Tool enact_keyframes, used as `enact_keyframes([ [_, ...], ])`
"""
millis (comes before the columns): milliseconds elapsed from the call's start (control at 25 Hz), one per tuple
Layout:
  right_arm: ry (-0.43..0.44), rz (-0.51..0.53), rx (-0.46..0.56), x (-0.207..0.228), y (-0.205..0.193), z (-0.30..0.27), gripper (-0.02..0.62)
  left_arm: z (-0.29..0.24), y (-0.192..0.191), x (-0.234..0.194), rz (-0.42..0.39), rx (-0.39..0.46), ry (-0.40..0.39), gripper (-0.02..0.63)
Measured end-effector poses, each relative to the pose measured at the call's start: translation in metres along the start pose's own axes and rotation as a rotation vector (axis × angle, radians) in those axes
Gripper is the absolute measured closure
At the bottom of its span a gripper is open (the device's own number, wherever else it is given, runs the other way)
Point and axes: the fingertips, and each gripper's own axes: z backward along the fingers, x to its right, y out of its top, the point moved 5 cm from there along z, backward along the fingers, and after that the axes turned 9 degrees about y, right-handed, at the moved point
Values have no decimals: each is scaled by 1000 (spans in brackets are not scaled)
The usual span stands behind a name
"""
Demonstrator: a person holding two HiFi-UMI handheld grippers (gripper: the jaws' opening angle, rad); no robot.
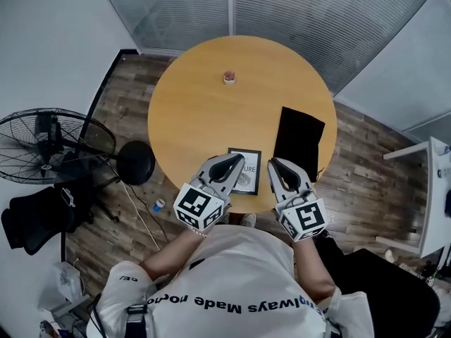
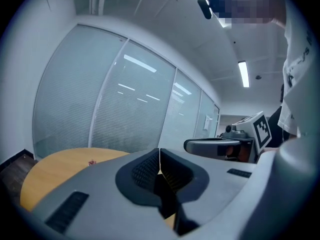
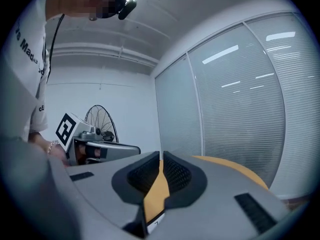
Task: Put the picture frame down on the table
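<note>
The picture frame (image 1: 250, 171), black-edged with a white print, lies flat on the round wooden table (image 1: 211, 118) near its front edge. My left gripper (image 1: 231, 162) hovers over the frame's left edge with its jaws shut and nothing between them (image 2: 159, 159). My right gripper (image 1: 276, 165) is just right of the frame, also shut and empty (image 3: 161, 159). A sliver of the frame (image 3: 156, 218) shows below its jaws. Each gripper appears in the other's view: the right one (image 2: 220, 145) and the left one (image 3: 100, 149).
A black cloth (image 1: 299, 136) lies on the table right of the frame. A small reddish object (image 1: 229, 77) sits at the far middle. A floor fan (image 1: 49, 143) and a black stool (image 1: 135, 162) stand to the left, a white table (image 1: 433, 189) to the right.
</note>
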Motion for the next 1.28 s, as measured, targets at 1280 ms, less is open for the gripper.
enact_keyframes([
  [1280,44,99,125,-54,101,46,551,52,89,41,-68,135,-104,581],
])
